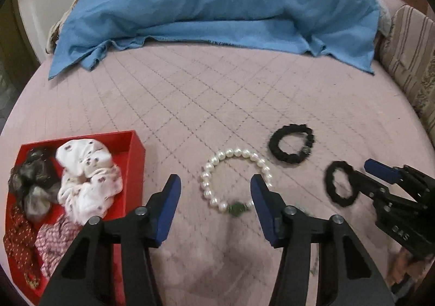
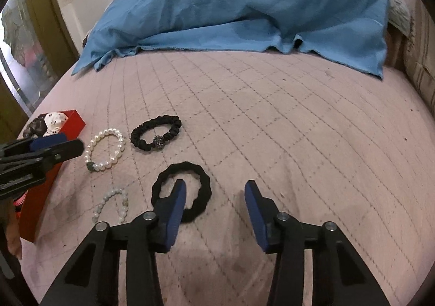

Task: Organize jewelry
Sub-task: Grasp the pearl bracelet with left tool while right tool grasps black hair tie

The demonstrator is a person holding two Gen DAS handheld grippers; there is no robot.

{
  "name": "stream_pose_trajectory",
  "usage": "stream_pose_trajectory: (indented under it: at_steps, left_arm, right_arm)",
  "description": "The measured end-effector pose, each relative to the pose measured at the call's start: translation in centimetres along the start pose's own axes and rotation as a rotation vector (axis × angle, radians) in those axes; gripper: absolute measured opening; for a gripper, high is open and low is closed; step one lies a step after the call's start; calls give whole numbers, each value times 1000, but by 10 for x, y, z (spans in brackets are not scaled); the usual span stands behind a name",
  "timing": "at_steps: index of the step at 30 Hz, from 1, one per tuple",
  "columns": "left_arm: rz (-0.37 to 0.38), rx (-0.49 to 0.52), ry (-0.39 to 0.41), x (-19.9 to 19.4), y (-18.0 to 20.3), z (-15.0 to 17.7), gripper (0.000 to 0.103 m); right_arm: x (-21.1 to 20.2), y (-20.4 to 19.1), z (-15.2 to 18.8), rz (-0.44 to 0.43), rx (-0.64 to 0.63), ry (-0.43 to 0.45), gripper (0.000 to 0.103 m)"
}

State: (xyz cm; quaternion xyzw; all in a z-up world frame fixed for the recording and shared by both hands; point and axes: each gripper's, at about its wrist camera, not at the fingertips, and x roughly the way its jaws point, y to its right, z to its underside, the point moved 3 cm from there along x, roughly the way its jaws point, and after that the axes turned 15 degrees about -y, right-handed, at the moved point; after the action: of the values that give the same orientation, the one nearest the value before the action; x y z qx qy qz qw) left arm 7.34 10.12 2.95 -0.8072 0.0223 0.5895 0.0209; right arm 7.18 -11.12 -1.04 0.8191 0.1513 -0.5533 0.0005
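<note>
— Jewelry's spread over the pink quilted bed [image 2: 272,121]. See the pearl bracelet [image 1: 236,179]?

— Yes, the one with a green bead, lying flat near the front edge. The left gripper [image 1: 215,186] hangs over it, tongs wide apart, one blue pad near each side of the ring, holding nothing.

— And that red tray [image 1: 136,153]?

— At the bed's front left corner, just beside the left tongs. A white flowered scrunchie [image 1: 89,175], a dark grey one [image 1: 32,183] and some red patterned ones [image 1: 19,240] are piled inside.

— What about the right gripper [image 2: 215,193]?

— Also spread open, empty. Its left pad sits over the plain black hair tie [image 2: 181,191], the tip inside the loop as I see it; whether it touches the bed I can't tell. The other pad is over bare quilt, outside the loop.

— Two black ones, then?

— Right. The ruffled black scrunchie [image 2: 156,136] with a sparkly bead lies farther back, close to the pearls but apart from them. A second, paler bead bracelet [image 2: 111,205] lies nearer the front edge, between the tray and the plain tie.

— And behind all that?

— A crumpled blue cloth [image 2: 231,6] heaped across the far edge of the bed, well away from the jewelry.
</note>
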Motion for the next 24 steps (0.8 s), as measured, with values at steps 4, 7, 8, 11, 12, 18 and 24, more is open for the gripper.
stream_pose_trajectory:
  at_steps: [4, 7, 8, 11, 12, 18, 24]
  left_arm:
    - [-9, 3, -42, 21, 1, -7, 52]
    - [-19, 7, -43, 30, 3, -10, 52]
    - [-21, 7, -38, 31, 4, -10, 52]
    - [-18, -1, -29, 33, 6, -12, 52]
    - [-24, -2, -24, 33, 7, -12, 52]
    - [-19, 49, -14, 27, 24, -11, 9]
    - [54, 23, 11, 5, 25, -4, 9]
  right_arm:
    - [9, 0, -5, -5, -9, -16, 45]
    - [12, 0, -8, -4, -15, -12, 45]
    - [13, 0, -9, -6, -13, -12, 45]
    - [16, -1, -11, 1, -15, -12, 41]
    - [16, -2, -12, 8, -18, -13, 35]
    - [15, -5, -13, -18, -12, -11, 9]
    - [-3, -6, -13, -76, 15, 27, 8]
